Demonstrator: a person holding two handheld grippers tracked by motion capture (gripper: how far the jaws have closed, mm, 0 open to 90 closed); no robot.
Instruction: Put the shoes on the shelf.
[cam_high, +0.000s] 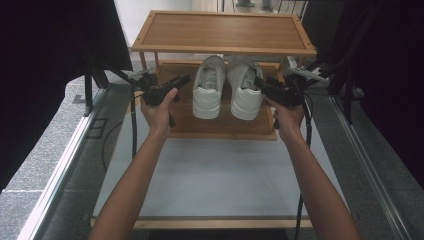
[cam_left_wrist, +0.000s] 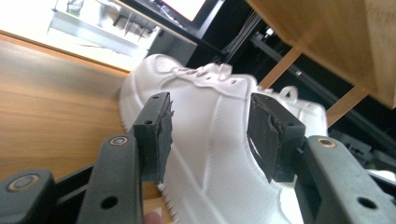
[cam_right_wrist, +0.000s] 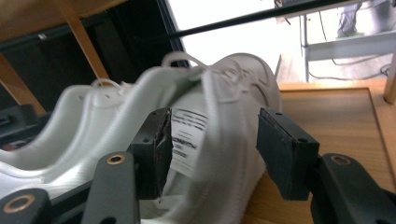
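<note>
Two white sneakers stand side by side on the rack's lower shelf, mid-shelf, long axes running front to back, heels at its front edge. The left sneaker lies just right of the left tongs, the right sneaker just left of the right tongs; both tongs spread, gripping nothing

Forearms bare, no sleeves. Both tongs black plastic, brass-ringed screws, taped pads, black trailing cables.
</note>
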